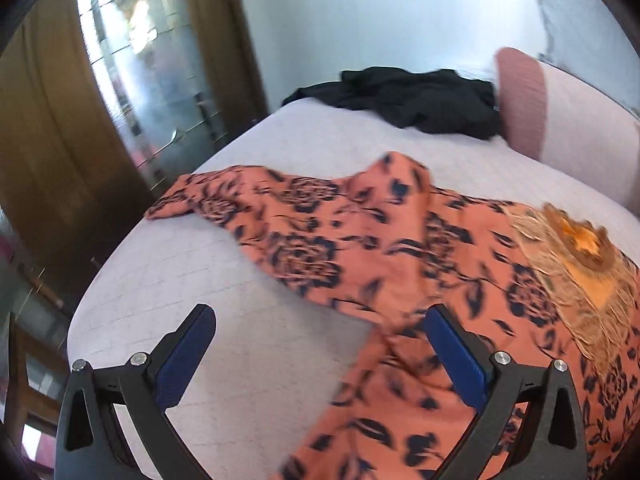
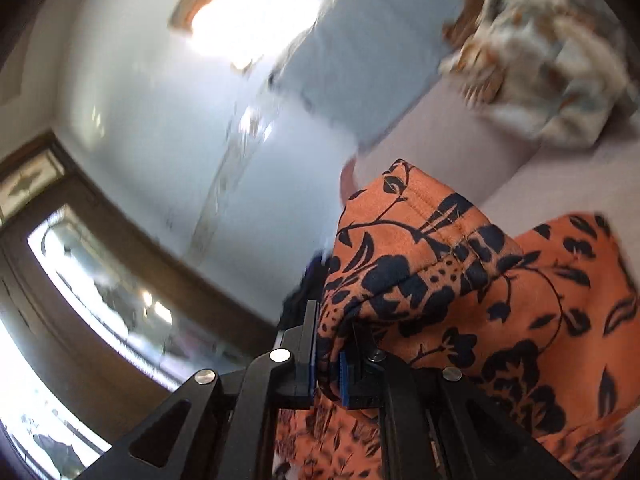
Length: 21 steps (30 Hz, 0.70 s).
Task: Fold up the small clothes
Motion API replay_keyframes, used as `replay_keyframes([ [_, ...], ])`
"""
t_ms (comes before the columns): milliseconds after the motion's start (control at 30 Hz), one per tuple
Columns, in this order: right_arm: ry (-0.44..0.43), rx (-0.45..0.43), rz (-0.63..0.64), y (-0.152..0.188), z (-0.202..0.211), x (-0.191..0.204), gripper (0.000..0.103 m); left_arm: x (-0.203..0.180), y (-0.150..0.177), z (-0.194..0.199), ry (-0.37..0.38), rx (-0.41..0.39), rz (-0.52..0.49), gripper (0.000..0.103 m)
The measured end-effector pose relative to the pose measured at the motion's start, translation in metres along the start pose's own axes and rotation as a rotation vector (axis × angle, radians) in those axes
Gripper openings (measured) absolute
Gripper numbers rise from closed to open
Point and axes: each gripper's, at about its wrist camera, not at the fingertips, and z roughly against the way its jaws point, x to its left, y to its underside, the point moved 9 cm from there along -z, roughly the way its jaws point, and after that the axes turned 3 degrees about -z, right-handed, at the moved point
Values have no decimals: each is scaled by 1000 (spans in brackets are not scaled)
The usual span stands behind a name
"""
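An orange garment with a dark floral print point(image 1: 360, 248) lies spread on the bed, one flap lifted and blurred at the middle. My left gripper point(image 1: 320, 320) is open and empty, low over the garment's near edge, its right finger point(image 1: 452, 348) over the cloth. My right gripper point(image 2: 330, 344) is shut on a bunched, hemmed edge of the same orange garment point(image 2: 420, 272) and holds it raised above the bed. A tan fringed piece with an orange patch point(image 1: 576, 252) rests on the garment at the right.
The bed has a pale lilac cover point(image 1: 248, 344). A black garment point(image 1: 408, 96) lies at the far end by a pink and white pillow point(image 1: 560, 112). A window with brown curtains point(image 1: 132, 60) is at the left. A light patterned cloth point(image 2: 540, 52) lies on the bed at upper right.
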Motion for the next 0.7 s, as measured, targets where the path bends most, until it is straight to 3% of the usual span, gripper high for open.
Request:
replay_keyframes([
  [233, 88, 388, -10, 156, -123, -19, 13, 34, -6, -12, -39, 6, 23, 103],
  [300, 121, 515, -45, 193, -142, -33, 31, 40, -9, -14, -37, 2, 38, 103],
  [367, 120, 599, -86, 227, -141, -36, 78, 44, -13, -13, -21, -5, 58, 103],
  [533, -12, 594, -62, 223, -107, -8, 79, 33, -22, -3, 52, -42, 77, 103],
  [600, -15, 478, -37, 195, -76, -10, 79, 16, -25, 6, 129, -67, 56, 103],
  [700, 87, 315, -23, 157, -31, -36, 77, -13, -20, 8, 260, -39, 6, 103],
])
